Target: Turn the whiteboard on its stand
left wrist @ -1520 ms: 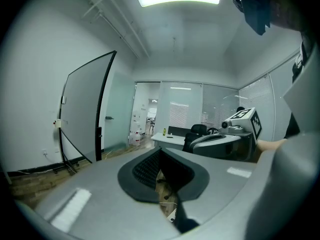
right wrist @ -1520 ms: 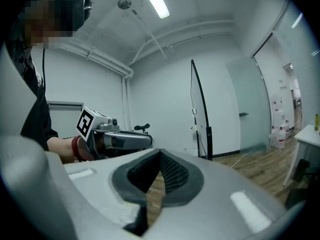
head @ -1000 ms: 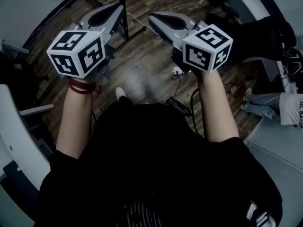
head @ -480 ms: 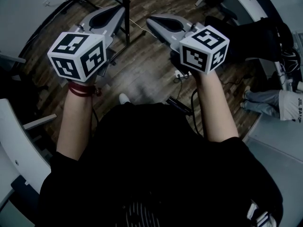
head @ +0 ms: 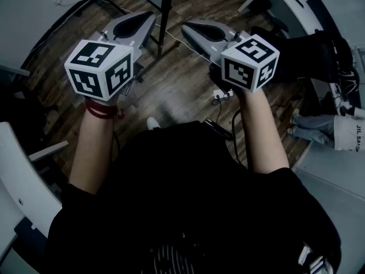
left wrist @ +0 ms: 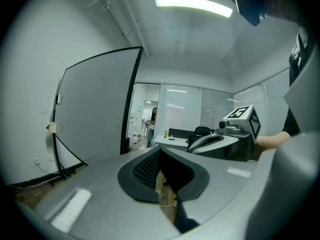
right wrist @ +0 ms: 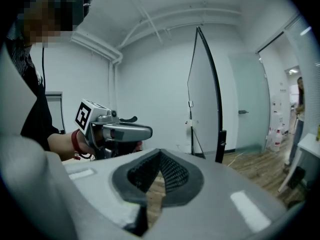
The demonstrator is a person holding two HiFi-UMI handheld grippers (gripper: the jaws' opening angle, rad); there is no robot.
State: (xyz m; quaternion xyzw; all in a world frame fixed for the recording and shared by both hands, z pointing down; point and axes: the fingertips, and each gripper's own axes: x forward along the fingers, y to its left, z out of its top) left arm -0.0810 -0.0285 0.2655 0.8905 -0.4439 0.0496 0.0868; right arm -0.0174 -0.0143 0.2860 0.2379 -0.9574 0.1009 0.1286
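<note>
The whiteboard is a large pale panel in a black frame, standing ahead and to the left in the left gripper view. In the right gripper view the whiteboard shows nearly edge-on. From the head view only the black post of its stand and part of the board show. My left gripper is held just left of the post, my right gripper just right of it. Both are shut and empty, touching nothing. Left gripper and right gripper each show pads meeting at the tip.
Wood floor with a power strip and cables lies below my hands. A black chair and a seated person's legs are at the right. White desks flank me. A desk and a standing person are far back.
Both grippers have drifted slightly right and forward, and the stand's post now shows between their tips. The jaws have stayed shut.
</note>
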